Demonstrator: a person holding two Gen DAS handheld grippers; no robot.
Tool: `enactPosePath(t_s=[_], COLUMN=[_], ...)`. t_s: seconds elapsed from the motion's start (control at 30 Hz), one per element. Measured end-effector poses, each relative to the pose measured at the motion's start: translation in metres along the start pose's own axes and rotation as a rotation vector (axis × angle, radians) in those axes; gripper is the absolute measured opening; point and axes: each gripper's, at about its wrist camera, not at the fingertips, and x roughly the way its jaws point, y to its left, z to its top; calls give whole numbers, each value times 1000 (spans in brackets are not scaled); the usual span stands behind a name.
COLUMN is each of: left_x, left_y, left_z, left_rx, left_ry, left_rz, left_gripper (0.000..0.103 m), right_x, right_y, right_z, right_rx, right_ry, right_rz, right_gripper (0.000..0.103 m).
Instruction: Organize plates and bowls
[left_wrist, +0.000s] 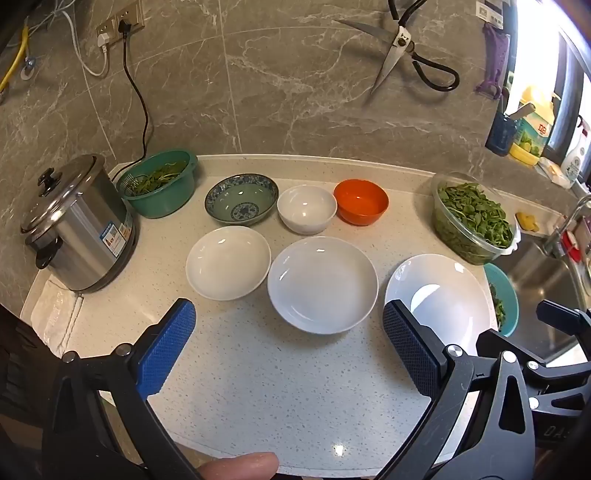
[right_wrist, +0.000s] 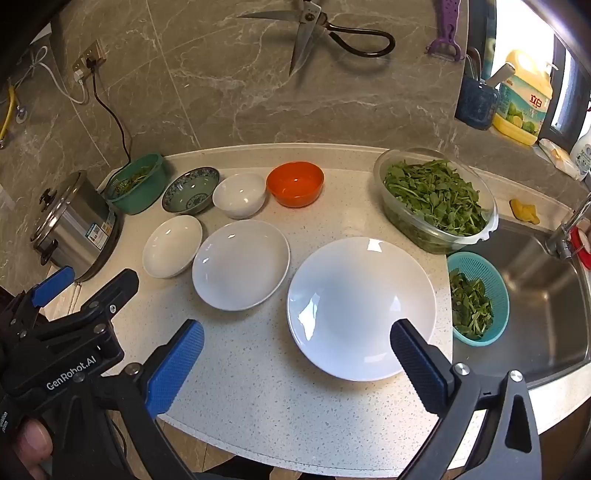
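Both hand-held grippers are spread wide with nothing between the pads, hovering over the near edge of the tabletop (left_wrist: 258, 387). The right hand-held gripper (right_wrist: 297, 349) is angled down right at the big white plate (right_wrist: 360, 306), which sits just ahead of it, so that arm's clearly closest. The left hand-held gripper (left_wrist: 290, 328) faces the medium white plate (left_wrist: 322, 284), with the small white plate (left_wrist: 228, 261) just left of it. Further back there's a row of bowls: patterned bowl (left_wrist: 241, 198), white bowl (left_wrist: 306, 208), orange bowl (left_wrist: 361, 201). Round stuff, so no long axis to worry about. My guess is plates get stacked first.
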Motion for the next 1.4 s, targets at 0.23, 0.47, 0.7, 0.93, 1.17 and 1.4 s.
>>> enactPosePath(t_s=[0.23,0.47,0.7,0.93,1.17,1.4], left_x=[3,10,11,13,14,14], left_y=[-5,-9,-7,-5,-5,-3], left_z=[-3,-1,1,0,-1,-1], left_rx=[-6,7,15,10,9,8], left_ry=[-1,11,17,15,16,19], left_rz=[-4,3,2,2,3,2], left_gripper=[103,103,103,103,103,103], right_x=[2,4,6,6,7,10], right_y=[0,0,-1,-1,0,0], right_z=[1,0,0,1,0,-1], right_rx=[-1,1,2,4,2,1], right_ry=[3,8,11,13,15,14], right_rz=[-4,-3,-4,-4,-2,-3], right_gripper=[103,103,103,103,103,103])
